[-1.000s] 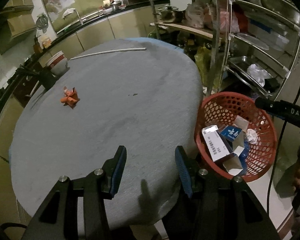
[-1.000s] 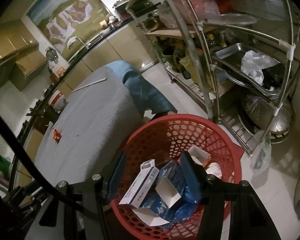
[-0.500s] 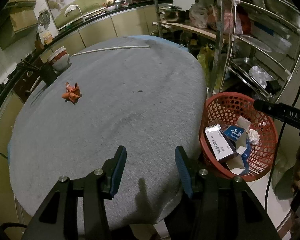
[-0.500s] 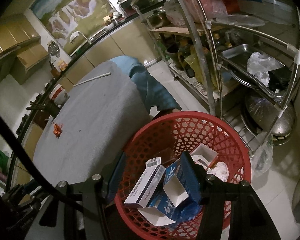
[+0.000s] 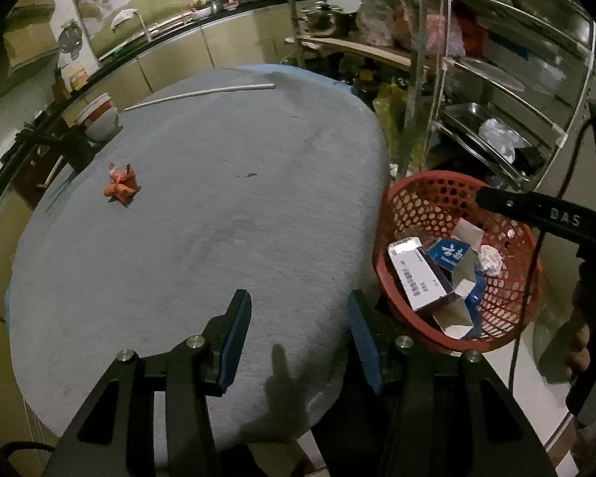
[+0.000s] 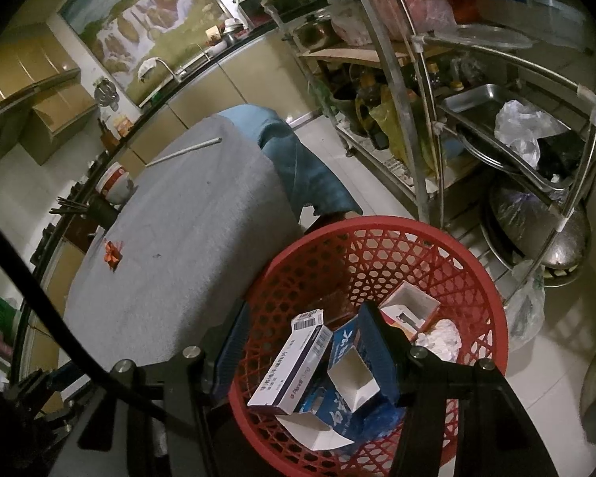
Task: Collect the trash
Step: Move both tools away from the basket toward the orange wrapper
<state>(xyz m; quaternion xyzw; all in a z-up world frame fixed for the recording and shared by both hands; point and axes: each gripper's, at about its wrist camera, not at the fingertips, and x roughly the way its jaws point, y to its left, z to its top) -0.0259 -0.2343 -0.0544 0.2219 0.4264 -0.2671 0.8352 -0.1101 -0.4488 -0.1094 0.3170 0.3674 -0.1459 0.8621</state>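
A crumpled orange wrapper (image 5: 120, 186) lies on the grey table (image 5: 202, 214) at the left; it also shows small in the right wrist view (image 6: 112, 253). A red mesh basket (image 6: 449, 262) stands on the floor beside the table's right edge (image 5: 411, 198), holding several boxes and crumpled white paper (image 6: 437, 340). My left gripper (image 5: 298, 334) is open and empty above the table's near edge. My right gripper (image 6: 304, 344) is open and empty above the basket.
A white rod (image 5: 198, 95) and a red-rimmed bowl (image 5: 97, 119) sit at the table's far side. A steel rack (image 6: 476, 91) with pots, trays and bags stands behind the basket. Kitchen cabinets (image 5: 171, 67) run along the back.
The left gripper has drawn back and risen a little, widening the view of the table. The right gripper has risen slightly above the basket. Both stay open.
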